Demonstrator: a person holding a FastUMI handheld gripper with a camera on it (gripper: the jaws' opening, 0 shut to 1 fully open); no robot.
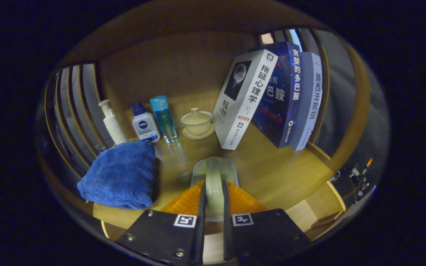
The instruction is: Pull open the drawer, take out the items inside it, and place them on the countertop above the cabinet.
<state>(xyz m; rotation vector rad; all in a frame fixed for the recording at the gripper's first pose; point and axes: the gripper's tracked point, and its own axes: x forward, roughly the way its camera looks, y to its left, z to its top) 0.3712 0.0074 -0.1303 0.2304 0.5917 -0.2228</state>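
hand-held gripper (pixel 215 192) clamping pale rounded cup (pixel 215 173)

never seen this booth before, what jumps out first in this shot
Closest in, the gripper has its jaws shut on a pale, translucent rounded object, held over the wooden countertop. To one side lies a folded blue towel, with a white pump bottle, a blue-capped white bottle and a clear blue bottle behind it. Beyond the jaws sit a cream lidded cup on a saucer and three leaning books.

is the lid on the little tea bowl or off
On. The lid sits on the tea bowl, knob up, on its saucer, beyond the tool, which is shut on a pale object.
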